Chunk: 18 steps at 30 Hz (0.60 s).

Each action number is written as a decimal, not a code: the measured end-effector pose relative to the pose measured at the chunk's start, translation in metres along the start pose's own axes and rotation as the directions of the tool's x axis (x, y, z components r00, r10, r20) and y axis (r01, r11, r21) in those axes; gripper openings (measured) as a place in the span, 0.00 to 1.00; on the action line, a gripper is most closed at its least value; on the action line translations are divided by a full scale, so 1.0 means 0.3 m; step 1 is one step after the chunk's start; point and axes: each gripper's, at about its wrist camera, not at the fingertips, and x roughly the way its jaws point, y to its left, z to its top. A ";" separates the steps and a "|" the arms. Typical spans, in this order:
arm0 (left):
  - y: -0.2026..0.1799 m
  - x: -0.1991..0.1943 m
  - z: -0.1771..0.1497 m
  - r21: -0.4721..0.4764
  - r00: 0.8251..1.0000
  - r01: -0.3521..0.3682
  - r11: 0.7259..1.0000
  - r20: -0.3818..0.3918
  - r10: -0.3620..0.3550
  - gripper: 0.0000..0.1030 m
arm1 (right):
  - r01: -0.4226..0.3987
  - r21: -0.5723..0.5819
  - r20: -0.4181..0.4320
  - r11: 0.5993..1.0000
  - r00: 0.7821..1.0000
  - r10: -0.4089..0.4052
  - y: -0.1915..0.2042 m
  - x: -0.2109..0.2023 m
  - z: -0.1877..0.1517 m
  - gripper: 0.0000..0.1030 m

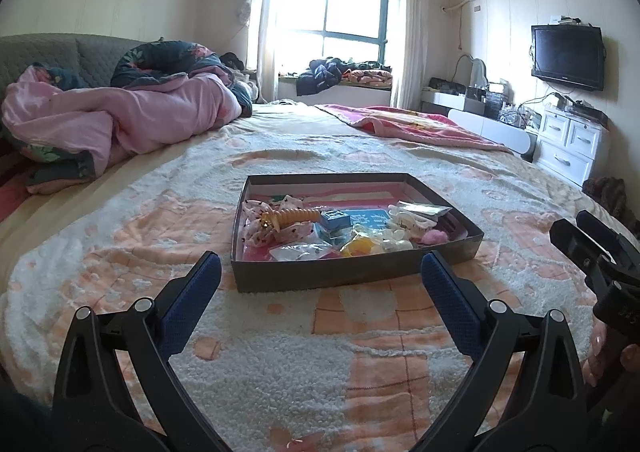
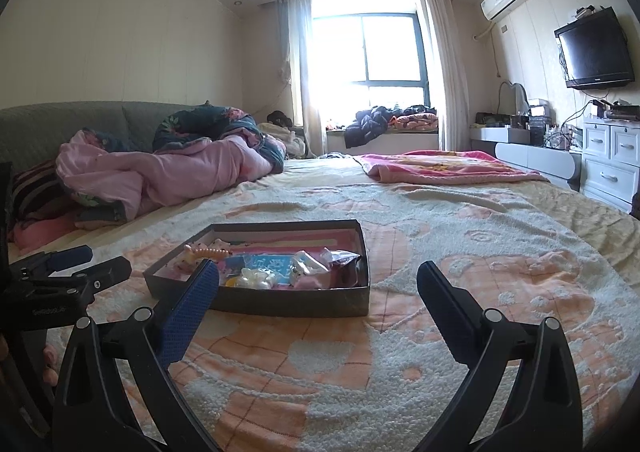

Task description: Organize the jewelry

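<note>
Here the bed [image 1: 280, 352] carries a shallow box [image 1: 352, 276] with the jewelry [image 1: 320, 230] heaped inside. Both the left tongs [image 1: 320, 280] and right tongs [image 2: 318, 286] hover spread and empty just short of it. That fits either sorting about to start or pieces already gathered, so I name no next move.

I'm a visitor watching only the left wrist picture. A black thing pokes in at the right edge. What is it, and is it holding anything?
Observer: That is the right gripper. Its own camera shows it wide open, with nothing between its fingers.
Operator: Where is it aimed?
Observer: The box lies ahead and somewhat to its left. Bare blanket lies before its right finger.
Operator: Anything else I'm missing?
Observer: Dark striped fabric lies at the far left, beside the pink quilt.
</note>
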 end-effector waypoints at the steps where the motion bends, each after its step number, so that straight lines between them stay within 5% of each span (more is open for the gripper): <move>1: 0.001 0.001 0.000 -0.002 1.000 0.000 1.000 -0.001 0.000 0.89 | 0.001 0.000 -0.001 1.000 1.000 -0.001 0.000 0.002 0.000 0.94; 18: 0.007 0.000 0.002 -0.014 1.000 -0.006 1.000 0.003 0.006 0.89 | -0.004 -0.002 -0.004 1.000 1.000 0.004 0.000 0.004 -0.003 0.94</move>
